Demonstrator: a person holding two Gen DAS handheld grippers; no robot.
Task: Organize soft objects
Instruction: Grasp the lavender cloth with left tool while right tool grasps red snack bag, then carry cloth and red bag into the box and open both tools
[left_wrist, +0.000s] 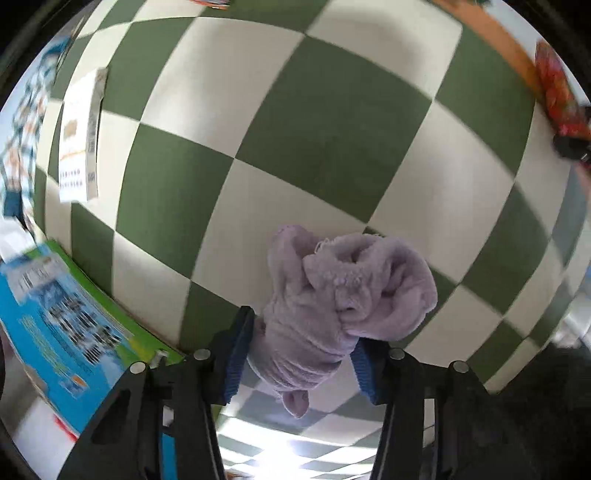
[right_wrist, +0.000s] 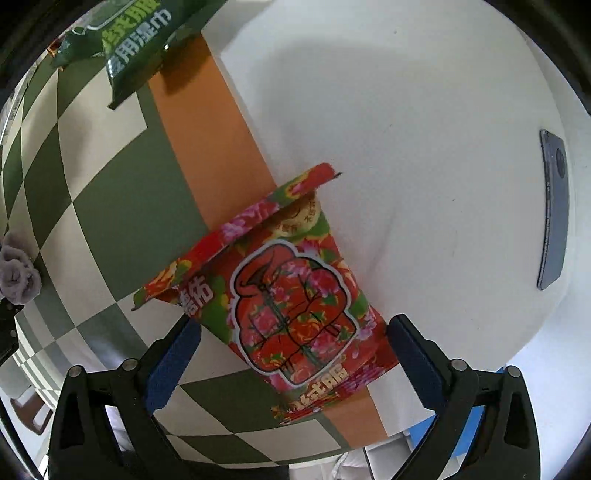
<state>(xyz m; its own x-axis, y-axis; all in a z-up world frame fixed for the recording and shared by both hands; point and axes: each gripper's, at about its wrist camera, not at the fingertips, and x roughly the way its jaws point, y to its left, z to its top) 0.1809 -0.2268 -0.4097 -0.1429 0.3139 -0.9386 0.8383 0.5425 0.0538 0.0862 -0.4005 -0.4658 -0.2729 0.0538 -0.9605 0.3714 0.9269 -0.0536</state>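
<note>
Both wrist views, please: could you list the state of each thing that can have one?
Left tongs: shut on the purple cloth.
Purple cloth: bunched, held above the checkered mat.
Right tongs: open, straddling the red floral packet.
Red floral packet: lying flat, top flap raised.
Green wipes pack: lying on the mat's edge.
Phone: lying flat.

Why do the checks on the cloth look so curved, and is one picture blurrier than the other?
Left wrist view: the fisheye lens bulges the checkered cloth, and motion blur smears the edges, though the purple towel stays sharp. Right wrist view: crisper, with readable print on the red floral pack and soft shadows on the white surface.
</note>
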